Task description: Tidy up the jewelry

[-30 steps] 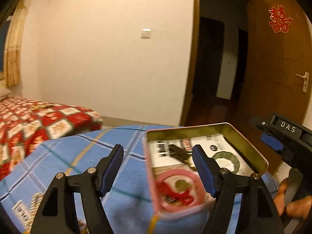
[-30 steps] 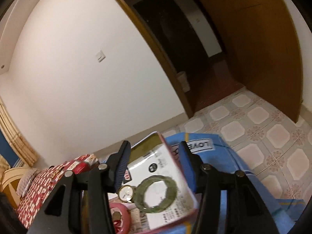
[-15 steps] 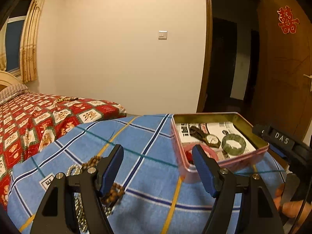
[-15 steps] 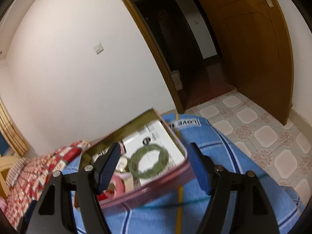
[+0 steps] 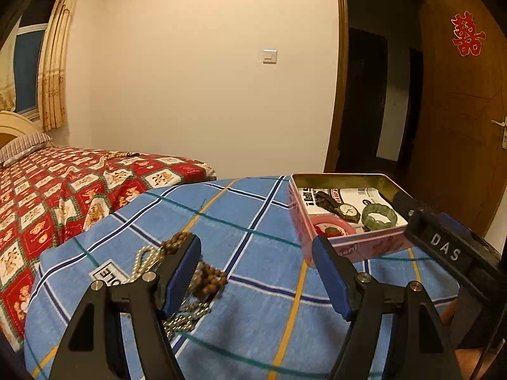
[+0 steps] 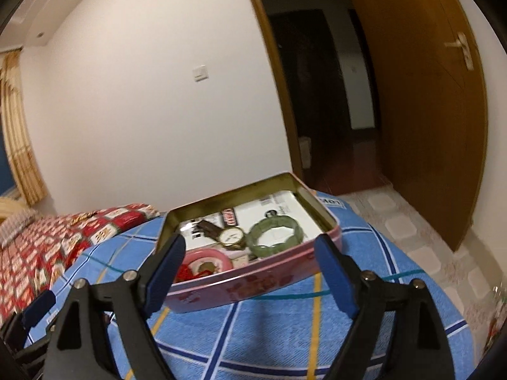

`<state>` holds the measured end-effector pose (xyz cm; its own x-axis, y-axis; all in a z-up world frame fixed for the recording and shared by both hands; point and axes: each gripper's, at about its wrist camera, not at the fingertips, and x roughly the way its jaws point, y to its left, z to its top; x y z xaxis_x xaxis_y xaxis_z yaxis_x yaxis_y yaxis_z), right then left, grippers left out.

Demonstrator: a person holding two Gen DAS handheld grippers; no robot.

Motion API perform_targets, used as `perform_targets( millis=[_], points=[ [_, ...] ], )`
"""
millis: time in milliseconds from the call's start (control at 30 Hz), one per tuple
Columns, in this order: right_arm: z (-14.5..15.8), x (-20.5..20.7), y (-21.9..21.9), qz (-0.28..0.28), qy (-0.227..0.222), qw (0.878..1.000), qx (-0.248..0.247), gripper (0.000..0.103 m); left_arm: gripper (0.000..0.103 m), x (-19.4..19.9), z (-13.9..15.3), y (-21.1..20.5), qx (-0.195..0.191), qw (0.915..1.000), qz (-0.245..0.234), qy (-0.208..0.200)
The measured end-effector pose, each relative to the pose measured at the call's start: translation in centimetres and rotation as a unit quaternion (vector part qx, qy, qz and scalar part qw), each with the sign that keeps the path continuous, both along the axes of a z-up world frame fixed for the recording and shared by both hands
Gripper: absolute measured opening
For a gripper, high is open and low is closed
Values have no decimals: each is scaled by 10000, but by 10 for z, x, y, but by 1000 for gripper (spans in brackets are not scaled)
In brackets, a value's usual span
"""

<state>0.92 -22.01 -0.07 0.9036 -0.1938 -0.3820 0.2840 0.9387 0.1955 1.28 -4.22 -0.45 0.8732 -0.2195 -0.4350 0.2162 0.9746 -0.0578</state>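
Lay in shallow pink metal tin (image 6: 253, 280) on blue checked cloth (image 5: 247, 231): smooth green stone bangle (image 6: 275, 232), gold-rimmed leather-strapped wristwatch (image 6: 231, 237). Seen from left wrist alone: brown wooden bead string (image 5: 209, 277), silvery chain (image 5: 142, 261). Left gripper (image 5: 256, 272) gaped empty; right gripper (image 6: 250, 269), jaws just widened, empty too.

"DAS" on right hand-held gripper (image 5: 443, 250)

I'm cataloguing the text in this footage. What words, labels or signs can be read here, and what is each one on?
"DAS": white letters on the right gripper's black body, seen from the left wrist view.
"囍": red paper cutout on the wooden door.
"LOVE", partly hidden and upside down: white label on the blue plaid cloth.
Print on the white packaging inside the pink tin: too small and blurred to read.
Watch dial: unreadable.
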Motion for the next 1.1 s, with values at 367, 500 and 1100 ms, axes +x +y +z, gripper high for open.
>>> perform_targets(
  millis=[367, 500, 1100],
  points=[
    [-8, 3, 39, 1052, 234, 9940, -206, 67, 73, -11, 3, 84, 1, 9971, 737, 176],
    [-16, 10, 57, 1574, 487, 9863, 82, 54, 73, -6, 3, 134, -440, 9910, 1208, 368],
    [-47, 68, 156, 3001, 1494, 9414, 368, 44, 73, 0, -4, 168, -451, 9814, 1814, 440]
  ],
)
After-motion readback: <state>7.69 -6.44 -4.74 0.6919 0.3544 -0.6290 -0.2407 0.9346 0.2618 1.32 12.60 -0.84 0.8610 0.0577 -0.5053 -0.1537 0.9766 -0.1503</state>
